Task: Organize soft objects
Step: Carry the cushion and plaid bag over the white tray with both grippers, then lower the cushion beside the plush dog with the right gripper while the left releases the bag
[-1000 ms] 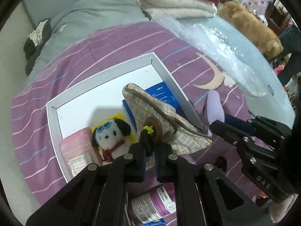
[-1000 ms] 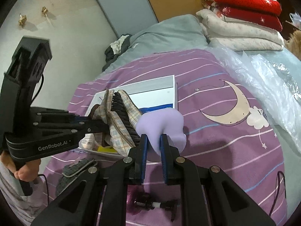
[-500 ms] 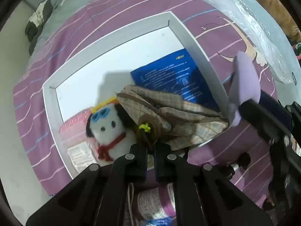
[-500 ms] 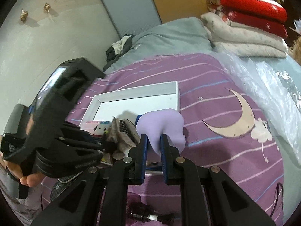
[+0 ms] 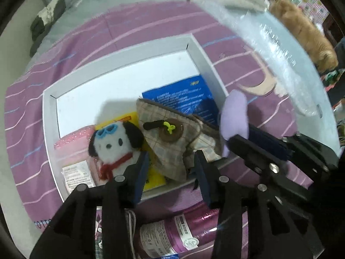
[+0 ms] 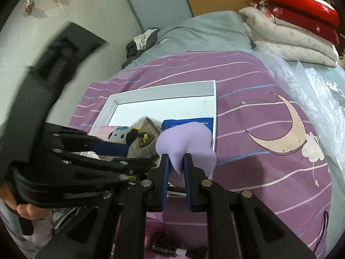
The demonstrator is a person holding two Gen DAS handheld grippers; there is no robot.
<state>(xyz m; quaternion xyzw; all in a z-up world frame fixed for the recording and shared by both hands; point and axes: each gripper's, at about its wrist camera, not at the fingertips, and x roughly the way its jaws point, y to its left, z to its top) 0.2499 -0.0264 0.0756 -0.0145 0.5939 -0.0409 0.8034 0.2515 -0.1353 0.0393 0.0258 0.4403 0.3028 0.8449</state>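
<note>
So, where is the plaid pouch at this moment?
The plaid pouch lies in the white box, near its front edge, between the plush dog and the blue packet, just ahead of the open left claw.

We see dim, cool indoor light; glare glints off the plastic sheet [image 5: 286, 49]. Fisheye bends the edges, and motion blur smears the left gripper [image 6: 120, 157].

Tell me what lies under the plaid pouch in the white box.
The plaid pouch overlaps a blue packet and a yellow card in the white box. Whatever lies beneath its middle is covered.
</note>
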